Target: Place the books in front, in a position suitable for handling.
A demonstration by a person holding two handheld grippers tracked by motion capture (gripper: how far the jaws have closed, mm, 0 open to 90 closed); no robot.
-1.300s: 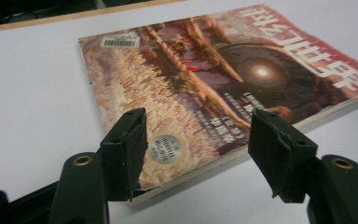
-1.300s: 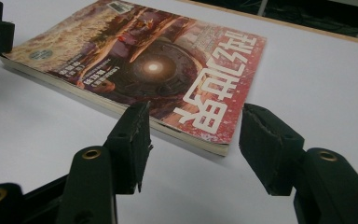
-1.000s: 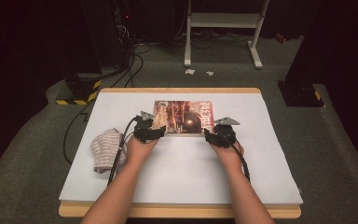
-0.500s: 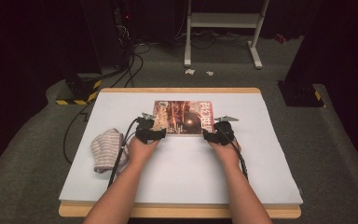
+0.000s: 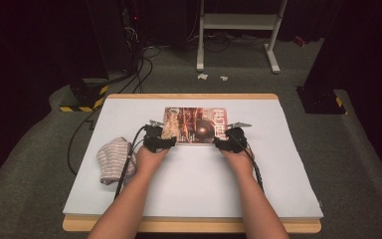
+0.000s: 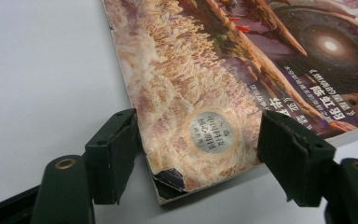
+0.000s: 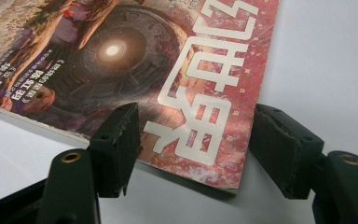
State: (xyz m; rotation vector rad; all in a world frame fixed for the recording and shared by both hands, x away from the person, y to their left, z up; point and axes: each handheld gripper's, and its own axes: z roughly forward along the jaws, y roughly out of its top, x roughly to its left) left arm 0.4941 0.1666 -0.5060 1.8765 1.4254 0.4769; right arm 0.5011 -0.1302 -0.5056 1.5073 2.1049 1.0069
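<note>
Between the black jaws of the left gripper (image 6: 198,158), the magazine (image 6: 223,88) cover is tan and cream with a round silver seal. At the right gripper (image 7: 196,154) the cover turns red under large white characters, beside a dark disc with a glowing centre. The cloth (image 5: 113,159) left of the left gripper is pinkish grey with fine stripes, on a white table (image 5: 204,184) edged in pale wood.
</note>
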